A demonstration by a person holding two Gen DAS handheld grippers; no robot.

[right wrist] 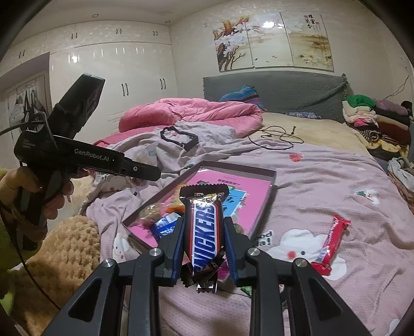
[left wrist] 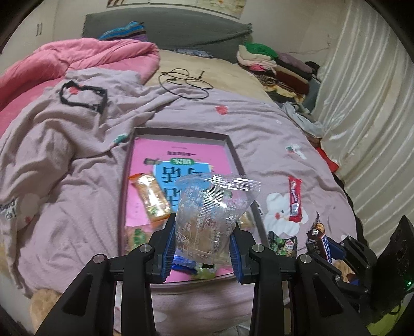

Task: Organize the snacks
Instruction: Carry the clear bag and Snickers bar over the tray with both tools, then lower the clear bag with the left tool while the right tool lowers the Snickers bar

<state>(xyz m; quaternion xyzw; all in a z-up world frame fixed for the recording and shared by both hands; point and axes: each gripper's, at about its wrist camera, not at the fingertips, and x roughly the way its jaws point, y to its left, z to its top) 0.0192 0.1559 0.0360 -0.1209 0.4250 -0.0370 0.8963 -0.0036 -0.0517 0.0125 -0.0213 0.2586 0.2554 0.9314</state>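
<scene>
Our left claw (left wrist: 203, 248) grips a clear snack packet (left wrist: 209, 217) low in the frame's centre, above the pink-lined tray (left wrist: 181, 134) on the bed (left wrist: 77, 160). Our right claw (right wrist: 204, 248) clamps a Snickers bar (right wrist: 205, 232), pointing toward the tray's near corner. A red wafer bar (right wrist: 330, 245) lies at lower right on the blanket, outside the tray.

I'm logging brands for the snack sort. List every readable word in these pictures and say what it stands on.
"SNICKERS": on the chocolate bar between the right gripper's jaws.
"GenRobot.AI": on the left gripper's body.
"ood" and "a!": on the bedsheet, cut off.
Clear packet in the left gripper: print too small.
Red bar: lettering blurred.
Pink box and wall painting: Chinese characters, not legible.
</scene>
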